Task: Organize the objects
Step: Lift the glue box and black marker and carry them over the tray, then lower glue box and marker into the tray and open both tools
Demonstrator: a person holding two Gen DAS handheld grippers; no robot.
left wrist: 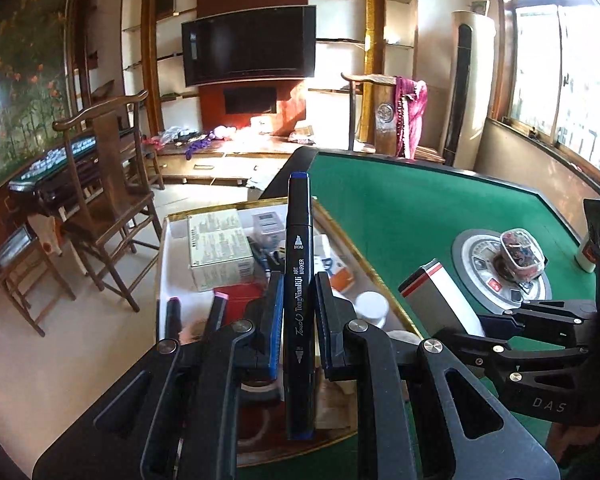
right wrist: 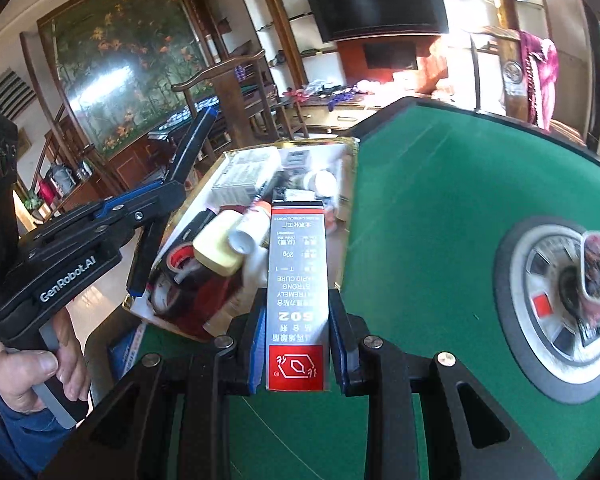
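Black plastic frames the left wrist view, where the left gripper [left wrist: 296,308] has its fingers clamped on a black art marker [left wrist: 299,280] with blue end caps. The marker stands upright between the pads, its upper cap rising above a gold-rimmed tray [left wrist: 332,216] that sits at the left edge of the green felt surface [left wrist: 420,200]. Inside the tray, a pale cardboard box [left wrist: 220,248] lies toward the far left corner, a white round lid [left wrist: 373,306] rests near the right rim, and a second dark marker [left wrist: 172,316] lies at the near left corner. To the right of the tray, the right gripper [left wrist: 476,320] reaches in from the side, holding a grey and white box with a red stripe [left wrist: 432,292]. Beyond it, well to the right of the tray, a small clear container [left wrist: 522,252] sits on a round dial panel [left wrist: 476,248] set into the felt.

From the right wrist view, the right gripper's [right wrist: 296,344] fingers are clamped on the narrow grey glue box [right wrist: 297,280], whose red end faces the camera; its far end reaches over the tray's [right wrist: 352,152] near right part. In the tray lie a yellow block [right wrist: 216,252], a white bottle [right wrist: 248,232] and rolls of tape [right wrist: 180,268], all left of the glue box. Left of the tray, the left gripper [right wrist: 168,204] holds its marker [right wrist: 192,144] tilted up and away, and a person's hand [right wrist: 40,376] grips the handle. The dial panel [right wrist: 520,280] lies on the felt well right of the tray.
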